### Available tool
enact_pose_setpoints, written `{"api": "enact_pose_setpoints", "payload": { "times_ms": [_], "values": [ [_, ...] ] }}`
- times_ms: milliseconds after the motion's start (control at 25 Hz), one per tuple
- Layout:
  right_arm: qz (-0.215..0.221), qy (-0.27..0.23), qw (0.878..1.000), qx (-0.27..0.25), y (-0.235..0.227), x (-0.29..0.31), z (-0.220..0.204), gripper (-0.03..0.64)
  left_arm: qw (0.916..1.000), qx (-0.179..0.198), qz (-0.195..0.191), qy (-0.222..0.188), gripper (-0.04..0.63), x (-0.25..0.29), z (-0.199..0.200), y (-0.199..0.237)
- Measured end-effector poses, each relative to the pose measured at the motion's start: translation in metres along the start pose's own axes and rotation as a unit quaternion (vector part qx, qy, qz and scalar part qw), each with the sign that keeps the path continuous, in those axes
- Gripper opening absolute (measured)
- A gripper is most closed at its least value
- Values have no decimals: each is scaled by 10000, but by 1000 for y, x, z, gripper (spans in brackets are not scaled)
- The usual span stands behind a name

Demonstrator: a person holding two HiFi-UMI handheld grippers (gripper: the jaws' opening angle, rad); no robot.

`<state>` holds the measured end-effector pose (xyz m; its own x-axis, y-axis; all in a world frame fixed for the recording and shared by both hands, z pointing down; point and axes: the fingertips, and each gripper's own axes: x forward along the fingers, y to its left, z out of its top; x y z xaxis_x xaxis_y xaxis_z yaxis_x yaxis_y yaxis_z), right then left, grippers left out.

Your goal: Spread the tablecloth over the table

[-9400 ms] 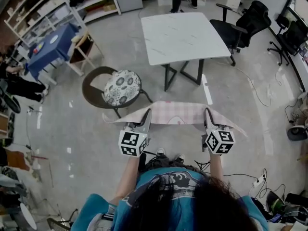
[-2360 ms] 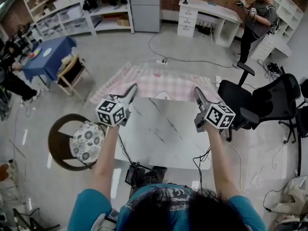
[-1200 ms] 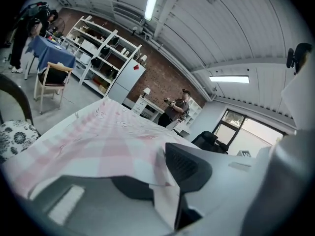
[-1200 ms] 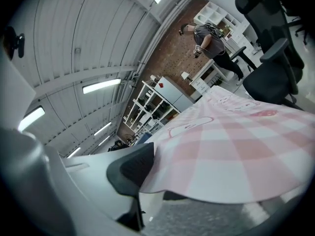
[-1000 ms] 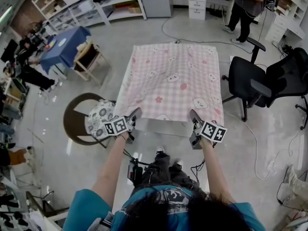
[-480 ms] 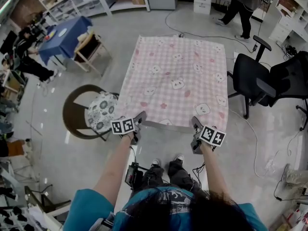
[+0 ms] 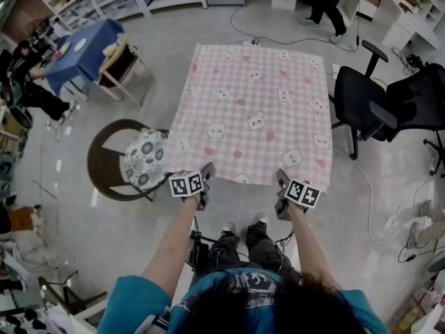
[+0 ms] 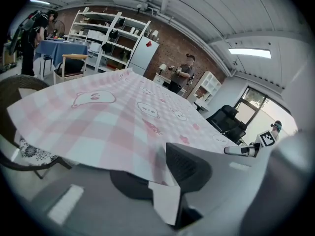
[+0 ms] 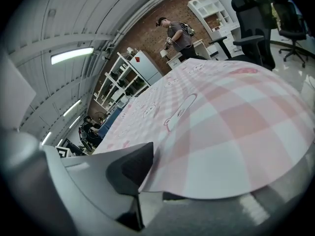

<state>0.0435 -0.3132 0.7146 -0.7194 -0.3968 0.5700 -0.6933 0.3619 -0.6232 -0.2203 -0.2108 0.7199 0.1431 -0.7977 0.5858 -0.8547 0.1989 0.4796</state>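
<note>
At the far left of the head view, a table under a blue cloth [image 7: 80,51] is seen, with a wooden chair [image 7: 119,67] beside it. Nearer, a round dark chair with a floral cushion [image 7: 142,160] stands just left of the tablecloth.

The left gripper [image 7: 206,174] is held at the near left corner of the pink checked tablecloth [image 7: 254,110], which is printed with small bears and flowers. In the left gripper view, the left gripper [image 8: 165,181] is seen clamped on the hem, and the tablecloth [image 8: 113,127] stretches away flat from the pinch.

The cloth is spread wide in the middle of the head view, and the tabletop beneath is fully hidden by it. Only the near edge is held, between the two grippers.

The right gripper [image 7: 281,181] is held at the near right corner. In the right gripper view, it [image 9: 142,186] is likewise closed on the hem, with the tablecloth [image 9: 231,132] spreading away smoothly.

To the right, a black office chair [image 7: 361,96] stands close beside the cloth's edge, and a second black chair [image 7: 417,99] lies further right.
</note>
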Motion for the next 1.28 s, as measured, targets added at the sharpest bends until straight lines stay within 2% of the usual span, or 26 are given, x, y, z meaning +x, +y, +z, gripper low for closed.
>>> {"api": "enact_pose_setpoints", "payload": {
  "times_ms": [240,440,560,720,840,960,1200,1280],
  "values": [
    [-166,-8,9999,9,-9,7,-9,67,9985,-448,311,-73,126,6,-17,17],
    [-541,-112,9982,228,-26,0,-11,168,9976,-603,324,-141,164,8,-19,15],
    [-612,-120,9973,381,-32,-11,-19,195,9986,-516,56,-37,224,3,-23,7],
    [-477,-323,9968,546,-31,-28,-19,195,9993,-302,-212,-6,222,-10,-21,-6],
    [-391,-371,9981,313,-21,-41,-15,193,9990,-245,-357,-120,221,-24,-10,-17],
    [-297,-399,9987,60,-12,-52,-14,193,9987,-148,-386,-308,224,-36,1,-26],
    [-43,-411,9991,-113,-4,-71,-11,187,9969,163,-243,-731,239,-59,26,-52],
    [12,-466,9987,-217,-4,-80,-9,178,9955,286,-224,-881,224,-68,30,-63]
  ]
}}
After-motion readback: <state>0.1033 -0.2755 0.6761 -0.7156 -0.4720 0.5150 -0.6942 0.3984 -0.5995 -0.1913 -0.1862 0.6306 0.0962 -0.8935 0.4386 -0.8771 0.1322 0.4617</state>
